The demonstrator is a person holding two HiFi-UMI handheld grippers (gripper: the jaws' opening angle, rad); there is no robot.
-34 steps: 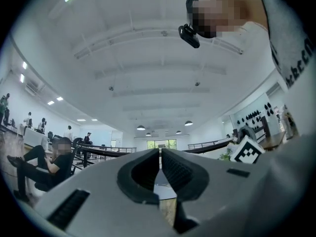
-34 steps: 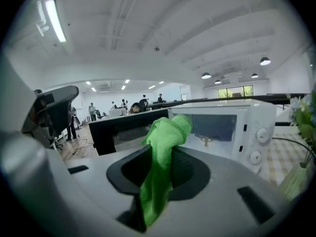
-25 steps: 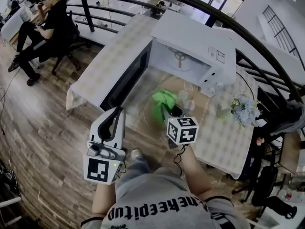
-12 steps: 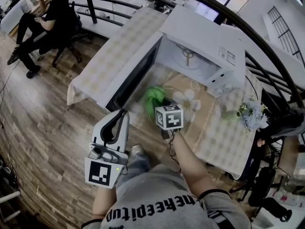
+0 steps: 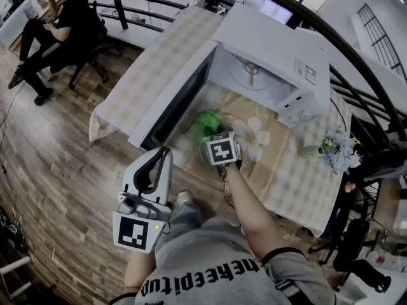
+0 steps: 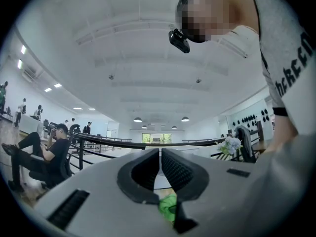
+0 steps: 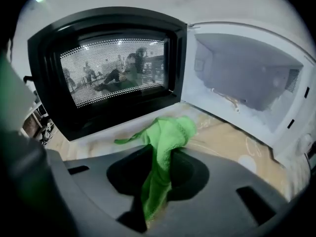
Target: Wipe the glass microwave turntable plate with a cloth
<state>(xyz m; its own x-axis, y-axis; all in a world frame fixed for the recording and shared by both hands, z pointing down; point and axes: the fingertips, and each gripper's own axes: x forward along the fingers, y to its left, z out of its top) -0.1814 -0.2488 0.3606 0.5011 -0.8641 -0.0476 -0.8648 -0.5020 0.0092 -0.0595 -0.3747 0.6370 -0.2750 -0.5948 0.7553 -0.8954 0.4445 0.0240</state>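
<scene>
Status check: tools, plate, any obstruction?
Right tool shut on green cloth, at glass plate. Left tool shut, empty, held back. Microwave door open alongside; nothing blocking.

A white microwave stands on the desk, which is covered in a pale checked cloth; its black-framed door is swung wide open to the left, and its white cavity is lit; a bunch of pale flowers sits near the desk's right end; a dark curved railing runs behind; beyond it a person in black sits on a chair over the wooden floor; round ceiling lights glow overhead.
</scene>
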